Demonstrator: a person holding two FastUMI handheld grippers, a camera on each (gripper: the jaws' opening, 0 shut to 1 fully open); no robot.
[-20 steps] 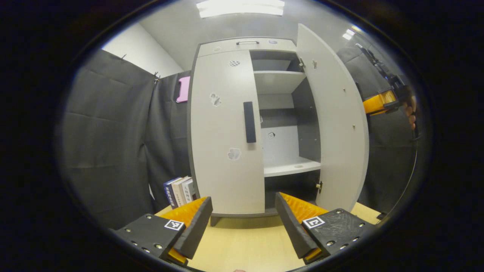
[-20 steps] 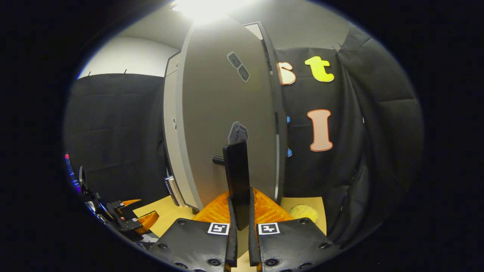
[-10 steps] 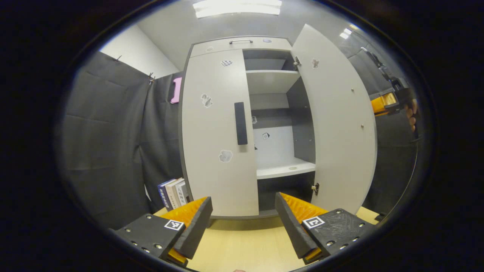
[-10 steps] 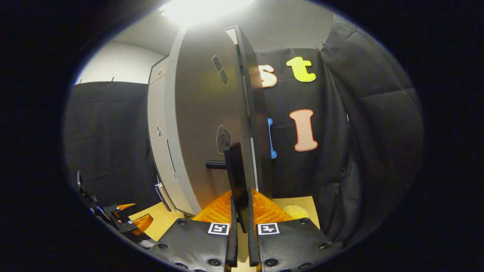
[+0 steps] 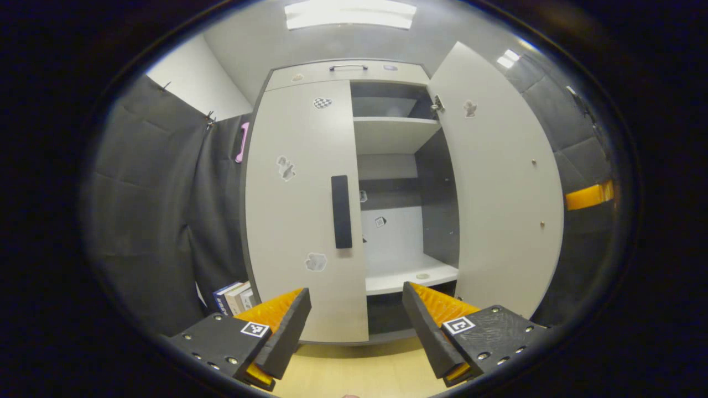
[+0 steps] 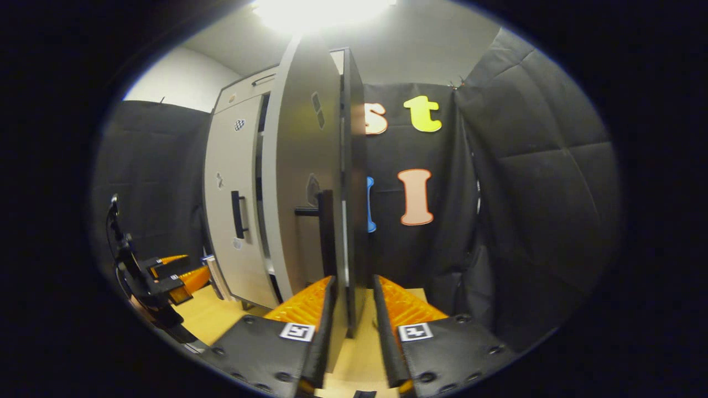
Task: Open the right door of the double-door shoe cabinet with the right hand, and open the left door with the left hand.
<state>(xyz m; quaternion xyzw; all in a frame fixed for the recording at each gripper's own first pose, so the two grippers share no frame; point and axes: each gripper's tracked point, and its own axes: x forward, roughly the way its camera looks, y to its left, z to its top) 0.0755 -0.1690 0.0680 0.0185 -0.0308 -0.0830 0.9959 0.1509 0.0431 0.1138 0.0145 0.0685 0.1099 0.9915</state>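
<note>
The left gripper point(image 5: 354, 326) is released, its fingers spread wide above the pale bench point(image 5: 354, 373) with nothing between them, aimed at the foot of the shoe cabinet point(image 5: 348, 69); straight ahead stands the left door point(image 5: 301, 210), shut flat against the cabinet front, its dark vertical handle point(image 5: 341, 211) near its inner edge and well apart from the fingertips; small stickers dot the door face; to the right of it the right door point(image 5: 500, 182) is swung out wide, baring the inner shelves point(image 5: 395, 132); a few books point(image 5: 232, 296) stand upright on the bench just beside the cabinet's left side, against the black cloth wall point(image 5: 144, 221).

The right gripper point(image 6: 351, 326) has let go too, its fingers parted on either side of the open door's free edge, close to it though whether either one touches the panel cannot be told; the door's own handle point(image 6: 325, 232) stands just above the left finger, ungrasped; beyond, the left door's handle shows on the closed panel; farther off at the lower left, the left gripper and the hand point(image 6: 145, 309) holding it hang over the bench.
</note>
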